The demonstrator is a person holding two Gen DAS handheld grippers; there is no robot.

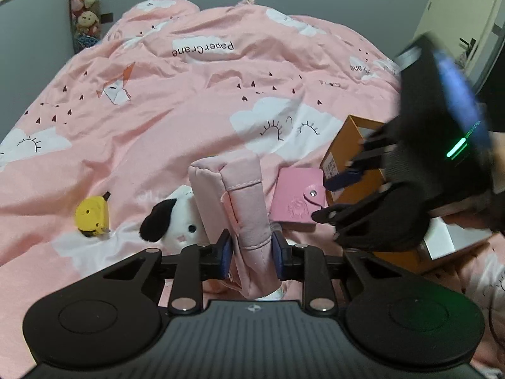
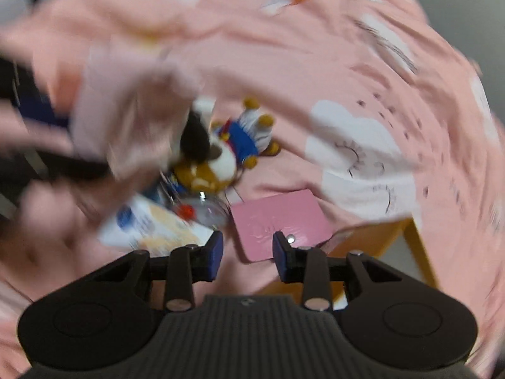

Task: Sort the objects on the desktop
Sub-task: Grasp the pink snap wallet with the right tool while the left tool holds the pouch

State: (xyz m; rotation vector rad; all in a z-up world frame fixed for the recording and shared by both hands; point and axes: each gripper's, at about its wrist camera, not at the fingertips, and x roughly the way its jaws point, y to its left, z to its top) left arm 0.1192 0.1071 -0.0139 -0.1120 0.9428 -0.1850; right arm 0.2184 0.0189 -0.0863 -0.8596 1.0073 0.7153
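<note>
- Left gripper [image 1: 252, 254]: jaws closed on a pale pink fabric pouch [image 1: 232, 202], soft, stitched seams, standing roughly upright between the blue pads [image 1: 226, 252]; both pads press its lower sides.
- Just left of the left jaws: a white plush toy with a black ear [image 1: 172, 221], touching the pouch. Further left, apart from it, a small yellow box-shaped toy [image 1: 92, 214] on the bed.
- Just right of the left jaws: a flat pink leatherette card wallet with a snap tab [image 1: 296, 194], lying on the pink cloud-print bedcover [image 1: 189, 110].
- Beyond the wallet, right: an open orange cardboard box [image 1: 345, 154], its near wall partly covered by the right gripper.
- Right gripper [image 2: 247, 252]: jaws apart, nothing pressed between them; the wallet [image 2: 277, 218] lies flat just ahead of and between the tips. Whether the right pad touches its snap, I cannot tell.
- Right wrist view heavily blurred. Left of the right jaws: a white printed packet [image 2: 151, 227], a clear round item with a red spot [image 2: 205, 211], a brown-and-white plush in blue clothing [image 2: 233, 151].
- Box rim [image 2: 378, 233] close on the right of the right jaws; open bedcover beyond, ahead.
- Right gripper pitched steeply downward, seen from the left wrist as tilted, black-gloved hand [image 1: 388, 221] behind.
</note>
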